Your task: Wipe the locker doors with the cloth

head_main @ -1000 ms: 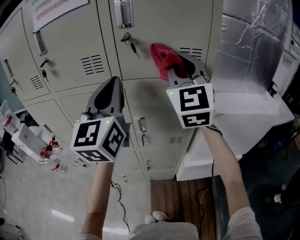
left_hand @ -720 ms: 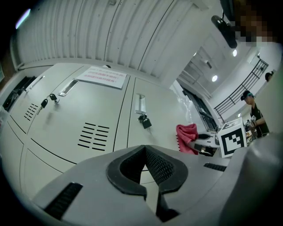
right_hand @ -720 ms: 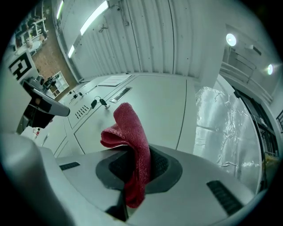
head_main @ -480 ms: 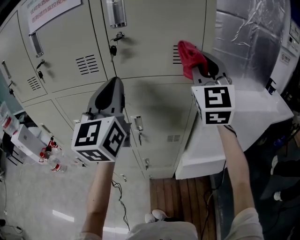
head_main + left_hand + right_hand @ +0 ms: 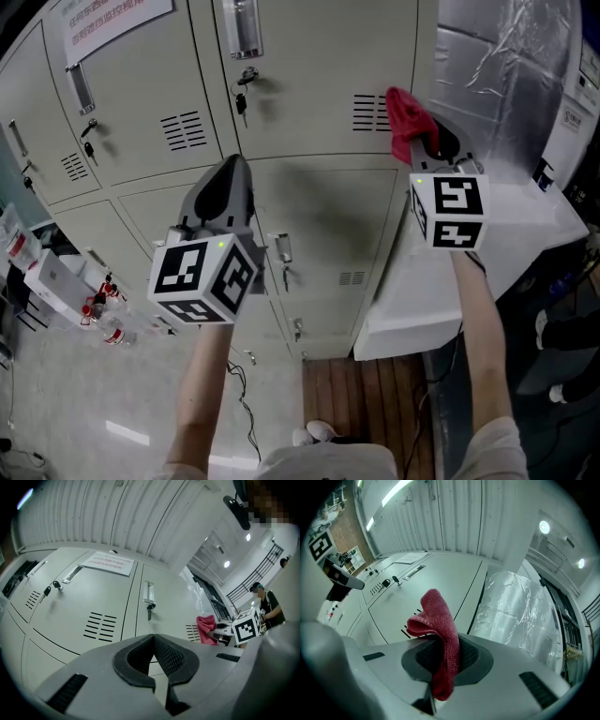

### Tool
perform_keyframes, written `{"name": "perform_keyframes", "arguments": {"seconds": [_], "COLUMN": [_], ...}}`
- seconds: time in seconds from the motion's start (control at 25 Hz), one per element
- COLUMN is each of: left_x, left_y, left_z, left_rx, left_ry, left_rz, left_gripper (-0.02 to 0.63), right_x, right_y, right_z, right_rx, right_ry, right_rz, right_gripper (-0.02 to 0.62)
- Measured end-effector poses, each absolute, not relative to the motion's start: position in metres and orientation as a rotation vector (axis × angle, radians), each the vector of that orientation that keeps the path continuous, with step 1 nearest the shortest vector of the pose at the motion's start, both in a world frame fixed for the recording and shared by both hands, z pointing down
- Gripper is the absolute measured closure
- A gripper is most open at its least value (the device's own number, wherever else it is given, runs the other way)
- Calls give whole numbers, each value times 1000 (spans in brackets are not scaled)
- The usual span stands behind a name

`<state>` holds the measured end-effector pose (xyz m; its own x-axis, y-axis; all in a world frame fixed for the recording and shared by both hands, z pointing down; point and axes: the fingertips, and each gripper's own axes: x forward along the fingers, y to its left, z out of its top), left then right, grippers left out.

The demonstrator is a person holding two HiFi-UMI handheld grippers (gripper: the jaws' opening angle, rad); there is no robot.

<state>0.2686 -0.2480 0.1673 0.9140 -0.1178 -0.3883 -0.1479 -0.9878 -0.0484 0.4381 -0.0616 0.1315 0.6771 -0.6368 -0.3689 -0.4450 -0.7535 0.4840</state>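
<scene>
My right gripper (image 5: 445, 656) has its jaws pressed together on the red cloth (image 5: 438, 620), which stands up out of them in a fold. In the head view the cloth is at the right edge of the upper locker door (image 5: 309, 66), just beside its vent slots (image 5: 371, 112). My left gripper (image 5: 153, 654) has its jaws closed, with nothing between them. All the lockers are shut, so their inside is hidden. Keys (image 5: 242, 94) hang in the locks.
</scene>
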Motion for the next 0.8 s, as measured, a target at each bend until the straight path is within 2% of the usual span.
{"name": "perform_keyframes", "arguments": {"seconds": [0.32,0.8], "left_x": [258,199], "left_y": [-250,-236], "left_z": [161,152], "left_rx": [-2983,-2815], "left_ry": [222,354], "left_rz": [621,681], "left_gripper": [591,591], "right_x": [427,300], "right_y": [-61,-86], "right_z": [125,98], "right_rx": [2586,2553], "right_ry": [-837,-1086], "right_rz": [-704,-1051], "right_gripper": [569,568]}}
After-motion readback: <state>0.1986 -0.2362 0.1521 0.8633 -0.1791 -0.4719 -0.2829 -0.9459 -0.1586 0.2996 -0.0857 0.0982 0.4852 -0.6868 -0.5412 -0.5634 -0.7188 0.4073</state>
